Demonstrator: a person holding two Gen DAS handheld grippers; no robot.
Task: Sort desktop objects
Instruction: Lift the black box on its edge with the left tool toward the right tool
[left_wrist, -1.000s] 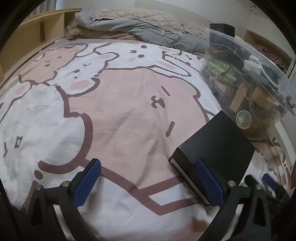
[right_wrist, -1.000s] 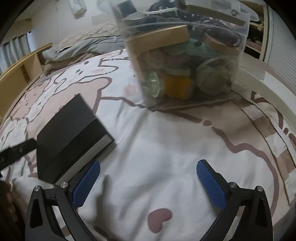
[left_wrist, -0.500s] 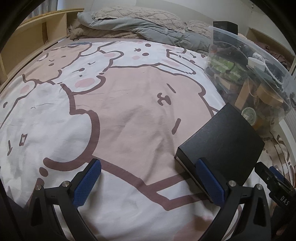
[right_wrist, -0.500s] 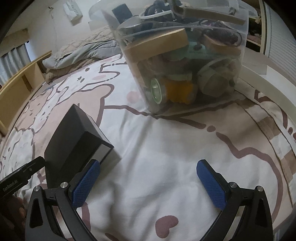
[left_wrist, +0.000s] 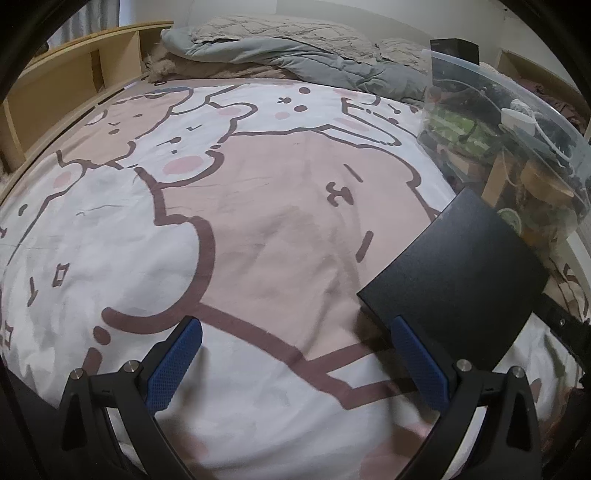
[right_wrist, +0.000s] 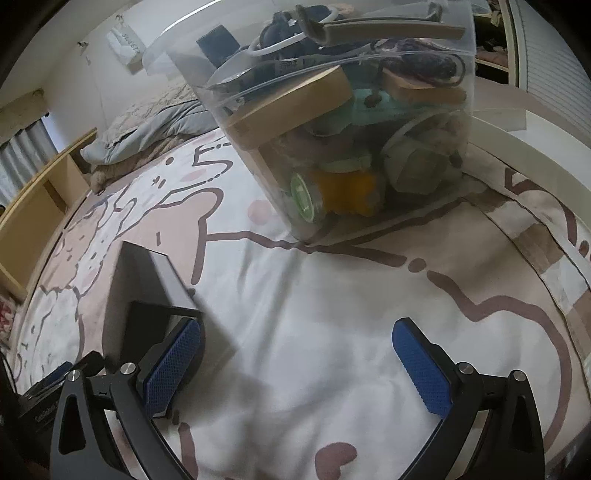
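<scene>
Room: a bedroom with a pale wall at the back and a wooden shelf unit (left_wrist: 70, 77) along the far left side of the bed.
Bed: the things lie on a bed sheet (left_wrist: 258, 221) printed with pink and white cartoon animals outlined in brown; it is a little creased.
Bedding: a grey quilt (left_wrist: 295, 55) is bunched up at the head of the bed, just beyond the printed sheet.
Left gripper: the left gripper (left_wrist: 293, 363) hangs low over the sheet, its jaws wide apart and holding nothing; the blue pads (left_wrist: 173, 365) face each other across bare sheet.
Black box: a flat black box (left_wrist: 458, 273) lies on the sheet just beyond the left gripper's right pad, one corner pointing towards the bin. In the right wrist view the same box (right_wrist: 147, 280) sits at the left, right behind that gripper's left pad; whether they touch I cannot tell.
Right gripper: the right gripper (right_wrist: 295, 363) is also low over the sheet, jaws spread wide with only white sheet between them.
Bin: a clear plastic bin (right_wrist: 369, 122) stands on the bed to the right of the box, near it but apart, packed with mixed items, among them a tan cardboard box, an orange object and a green-labelled roll.
Bed edge: a white bed frame (right_wrist: 535, 155) runs along the right.
</scene>
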